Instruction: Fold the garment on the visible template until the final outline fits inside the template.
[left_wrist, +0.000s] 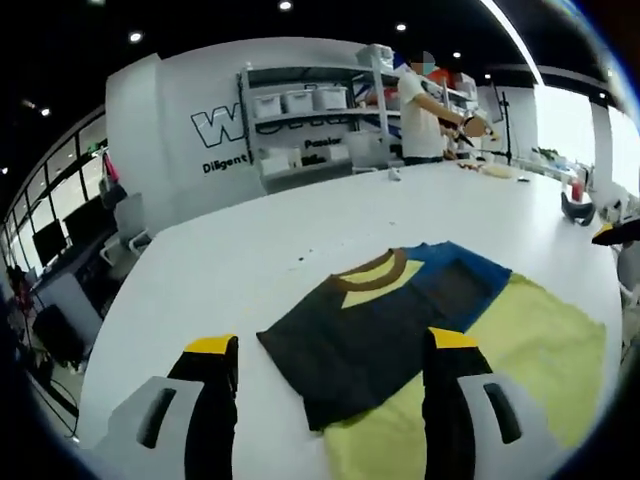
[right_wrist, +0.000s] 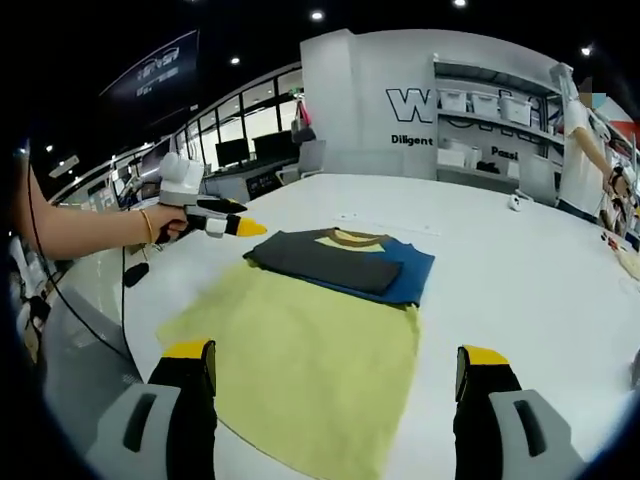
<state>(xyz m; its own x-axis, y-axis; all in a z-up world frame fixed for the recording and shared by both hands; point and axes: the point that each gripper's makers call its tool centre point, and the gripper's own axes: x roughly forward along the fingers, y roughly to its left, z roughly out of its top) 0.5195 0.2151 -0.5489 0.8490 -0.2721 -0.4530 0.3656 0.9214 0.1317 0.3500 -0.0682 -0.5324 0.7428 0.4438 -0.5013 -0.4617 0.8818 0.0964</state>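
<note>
A folded dark T-shirt (left_wrist: 370, 330) with a brown collar and a blue part lies on the white table (left_wrist: 250, 250). It overlaps the far end of a yellow-green template cloth (left_wrist: 530, 350). My left gripper (left_wrist: 332, 342) is open and hovers just short of the shirt's near edge, holding nothing. In the right gripper view the shirt (right_wrist: 335, 262) rests along the template's (right_wrist: 300, 360) far edge. My right gripper (right_wrist: 336, 352) is open above the template's near part, empty. The left gripper (right_wrist: 225, 225), held by a hand, points at the shirt's left corner.
A person (left_wrist: 420, 100) stands at the far end of the table beside shelves with white bins (left_wrist: 300, 105). Small items (left_wrist: 500, 170) lie on the far right of the table. Chairs and monitors (left_wrist: 70, 250) stand beyond the left edge.
</note>
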